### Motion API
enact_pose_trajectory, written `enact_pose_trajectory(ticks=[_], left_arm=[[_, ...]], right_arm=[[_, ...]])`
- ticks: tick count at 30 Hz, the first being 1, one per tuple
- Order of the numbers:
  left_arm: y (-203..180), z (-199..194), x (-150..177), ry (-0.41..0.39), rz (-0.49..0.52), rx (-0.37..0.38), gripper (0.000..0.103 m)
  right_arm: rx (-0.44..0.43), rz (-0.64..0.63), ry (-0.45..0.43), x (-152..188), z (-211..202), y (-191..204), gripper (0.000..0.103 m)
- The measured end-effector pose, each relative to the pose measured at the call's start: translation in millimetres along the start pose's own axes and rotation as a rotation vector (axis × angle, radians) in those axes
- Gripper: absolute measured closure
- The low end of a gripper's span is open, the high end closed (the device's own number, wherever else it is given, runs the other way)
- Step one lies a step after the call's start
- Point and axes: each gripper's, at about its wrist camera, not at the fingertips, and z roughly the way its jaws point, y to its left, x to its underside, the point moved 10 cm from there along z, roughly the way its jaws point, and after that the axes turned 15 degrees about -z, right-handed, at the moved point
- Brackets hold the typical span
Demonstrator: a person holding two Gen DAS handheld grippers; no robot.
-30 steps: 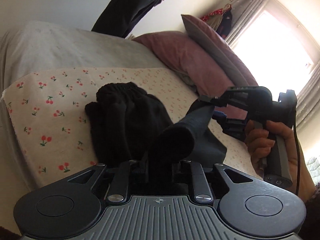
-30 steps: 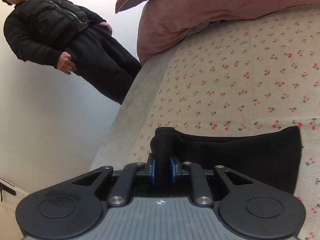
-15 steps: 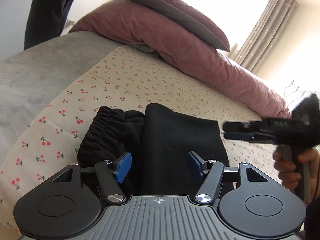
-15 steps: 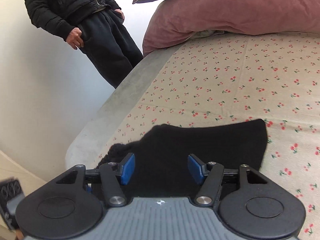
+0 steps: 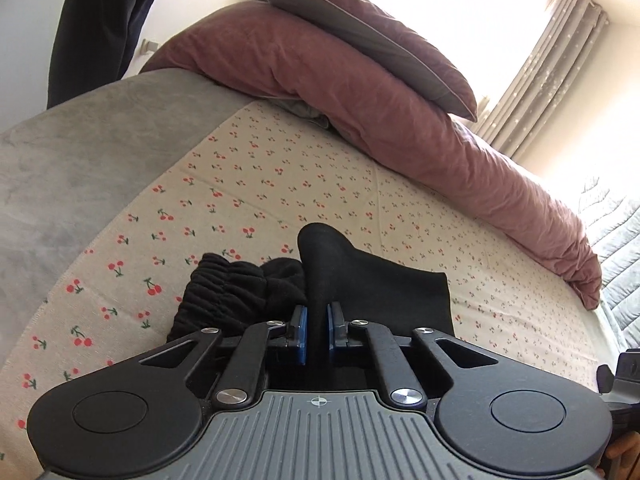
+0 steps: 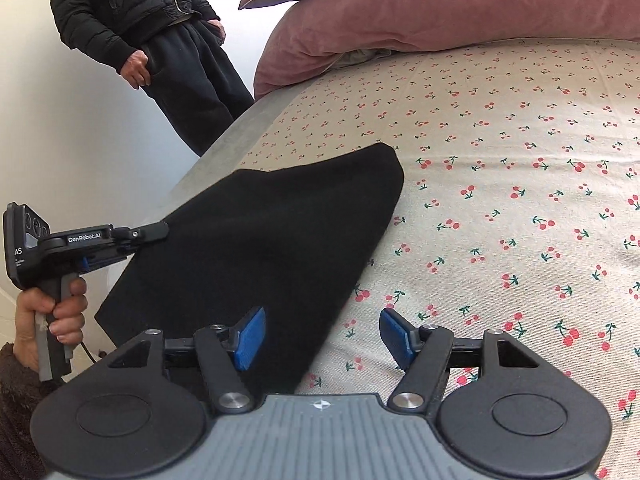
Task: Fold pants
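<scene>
Left wrist view: a raised fold of the black pants (image 5: 360, 280) is clamped by the left gripper (image 5: 317, 330), the rest being laid on the cherry sheet (image 5: 248, 184). The right gripper (image 6: 322, 338) is held with its fingers apart, beside the pants' edge, nothing gripped

Bystander's (image 6: 160, 40) head is cut off above.

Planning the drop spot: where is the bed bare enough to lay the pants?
Bare cherry-print sheet lies right of the pants, up to the pink duvet. Crowded side: the left gripper, pinching pants, near the grey blanket edge.
</scene>
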Motion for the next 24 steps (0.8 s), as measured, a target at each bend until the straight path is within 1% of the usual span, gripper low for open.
enact_pose_trajectory(ticks=[4,8,12,13,14,15,17,18,20,22,23,24], left_arm=[[16.5,-8.3,-11.8,-0.023,-0.030,-0.008,0.096],[20.9,-0.8,-6.7,0.002,-0.003,-0.019,0.095],[15.2,7.7,-2.6,0.050,0.033,-0.003,0.086],[13.4,10.2,-2.0,0.058,0.049,0.000,0.082],[12.5,14.4,-0.1,0.077,0.055,-0.001,0.075],[13.0,22.4,4.4,0.110,0.049,-0.002,0.074],[14.4,37.7,15.7,0.168,0.040,-0.012,0.076],[13.9,42.6,20.1,0.174,0.049,-0.026,0.076],[6.5,38.3,21.0,0.149,0.080,-0.031,0.078],[-1.8,26.9,17.5,0.115,0.088,-0.004,0.077],[-3.6,23.2,15.8,0.110,0.089,0.003,0.075],[-5.6,20.0,13.5,0.105,0.093,0.010,0.074]], right_arm=[[-0.016,-0.001,0.011,1.5,7.3,1.6,0.037],[-0.033,-0.005,0.034,5.3,17.0,4.6,0.037],[-0.042,0.007,0.041,6.3,24.4,5.8,0.036],[-0.044,0.011,0.043,6.8,25.8,5.7,0.036],[-0.044,0.014,0.045,7.3,26.9,6.0,0.036],[-0.046,0.013,0.047,7.8,27.3,6.7,0.036],[-0.046,0.014,0.046,8.2,26.8,7.9,0.035],[-0.049,0.015,0.045,8.4,26.4,8.7,0.035],[-0.051,0.019,0.042,8.6,25.7,9.5,0.035],[-0.045,0.018,0.046,9.7,24.8,9.0,0.035],[-0.040,0.016,0.048,10.0,23.6,8.8,0.035],[-0.039,0.013,0.046,9.6,22.4,8.8,0.035]])
